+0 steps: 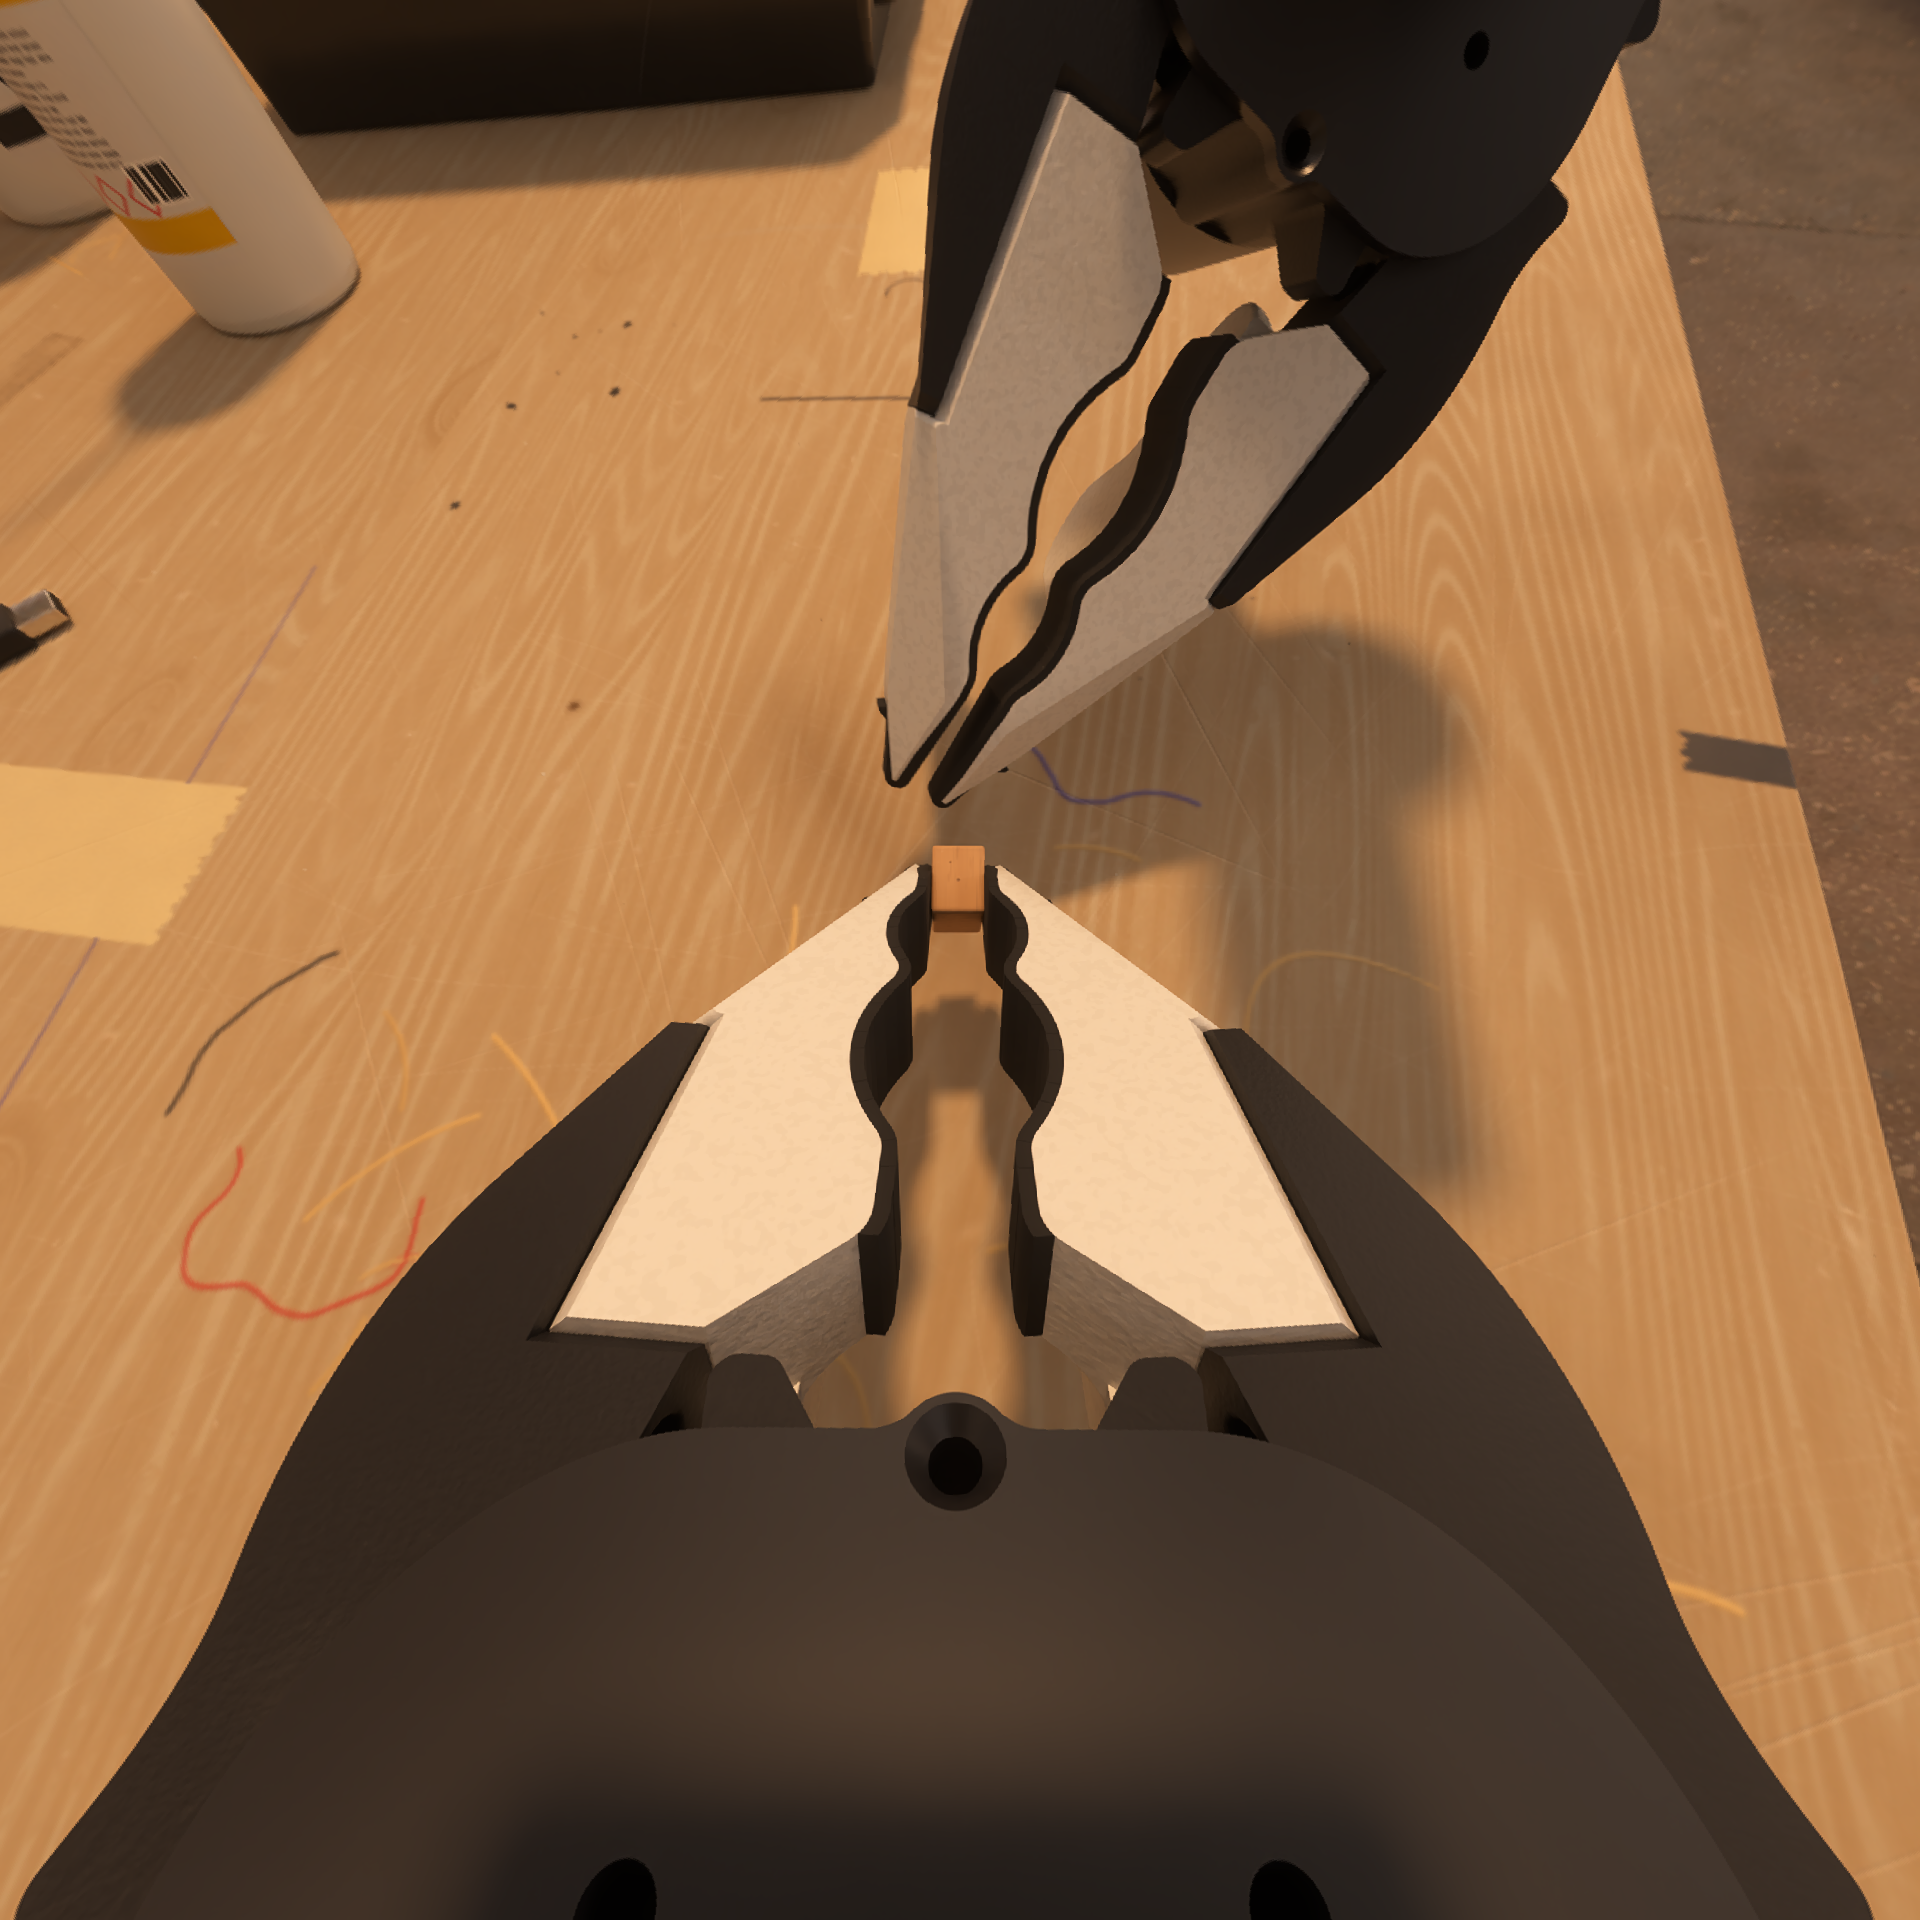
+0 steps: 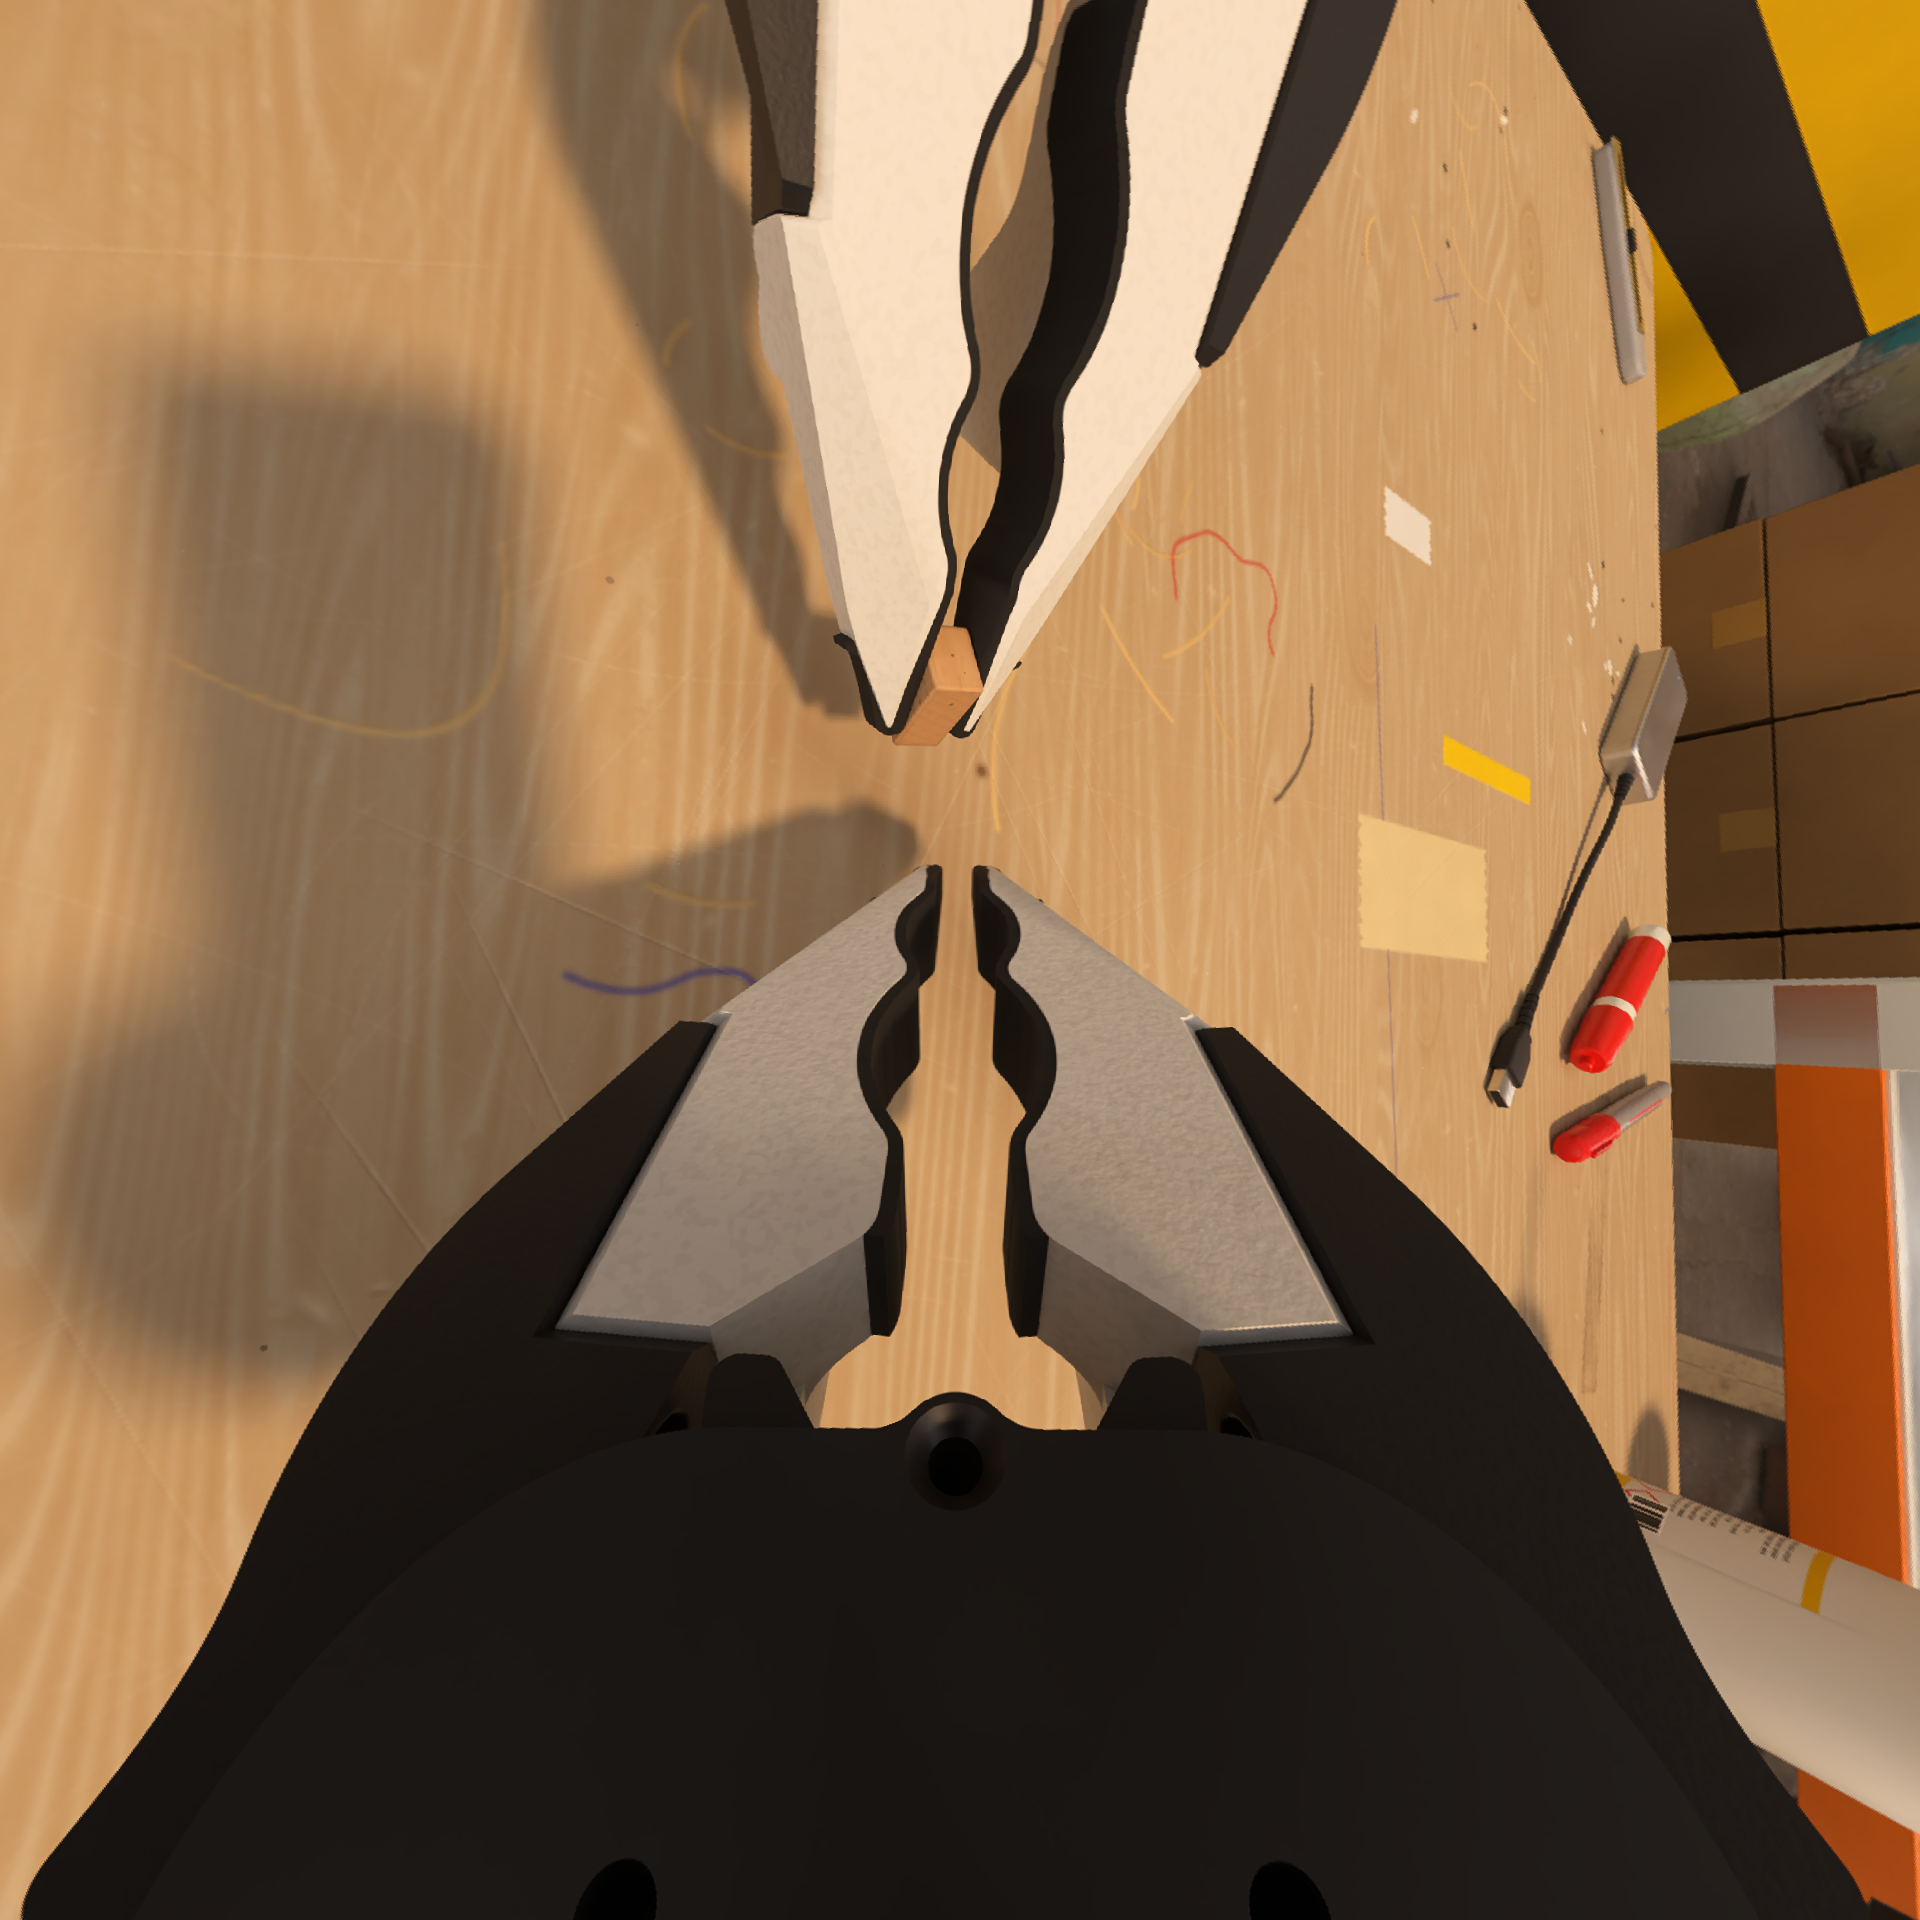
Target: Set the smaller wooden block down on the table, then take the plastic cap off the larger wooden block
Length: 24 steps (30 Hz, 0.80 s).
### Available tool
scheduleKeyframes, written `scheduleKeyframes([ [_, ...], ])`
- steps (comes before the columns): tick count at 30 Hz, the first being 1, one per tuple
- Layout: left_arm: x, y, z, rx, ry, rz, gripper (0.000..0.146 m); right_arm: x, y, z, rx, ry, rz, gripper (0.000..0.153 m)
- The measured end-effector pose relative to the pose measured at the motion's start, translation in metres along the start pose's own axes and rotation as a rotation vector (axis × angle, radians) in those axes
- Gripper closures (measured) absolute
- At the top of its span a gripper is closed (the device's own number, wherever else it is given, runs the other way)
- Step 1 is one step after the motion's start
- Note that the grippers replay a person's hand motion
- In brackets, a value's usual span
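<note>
My left gripper (image 1: 958, 902) is shut on a small light wooden block (image 1: 958, 875), pinched at its very fingertips a little above the wooden table (image 1: 520, 582). The right wrist view shows the same gripper (image 2: 923, 722) from the opposite side, with the block (image 2: 948, 688) between its tips. My right gripper (image 2: 956, 883) faces it tip to tip, a short gap away, with its jaws nearly together and nothing between them. It also shows in the left wrist view (image 1: 916, 784). No larger block and no plastic cap show in either view.
A white bottle (image 1: 208, 187) and a dark box (image 1: 582, 62) stand at the table's far left. Two red markers (image 2: 1616, 997), a grey adapter with its cable (image 2: 1642, 727) and a utility knife (image 2: 1621, 260) lie along the table edge. Cardboard boxes (image 2: 1787, 707) stand beyond it.
</note>
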<state>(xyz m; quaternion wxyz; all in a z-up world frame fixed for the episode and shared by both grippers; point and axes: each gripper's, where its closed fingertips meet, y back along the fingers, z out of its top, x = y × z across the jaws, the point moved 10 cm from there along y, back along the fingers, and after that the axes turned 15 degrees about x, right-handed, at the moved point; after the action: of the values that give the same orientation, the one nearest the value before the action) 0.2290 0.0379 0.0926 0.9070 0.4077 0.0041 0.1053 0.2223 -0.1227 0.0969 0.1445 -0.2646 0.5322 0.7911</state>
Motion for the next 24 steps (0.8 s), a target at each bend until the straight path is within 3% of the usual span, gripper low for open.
scheduleKeyframes([
  [7,0.001,0.006,0.001,-0.056,0.008,0.005,0.137,-0.006,0.007,0.002,-0.019,-0.028,-0.002,0.151],
  [24,-0.010,0.036,-0.008,-0.109,0.009,0.130,0.137,-0.041,0.038,-0.011,-0.077,-0.211,0.046,0.137],
])
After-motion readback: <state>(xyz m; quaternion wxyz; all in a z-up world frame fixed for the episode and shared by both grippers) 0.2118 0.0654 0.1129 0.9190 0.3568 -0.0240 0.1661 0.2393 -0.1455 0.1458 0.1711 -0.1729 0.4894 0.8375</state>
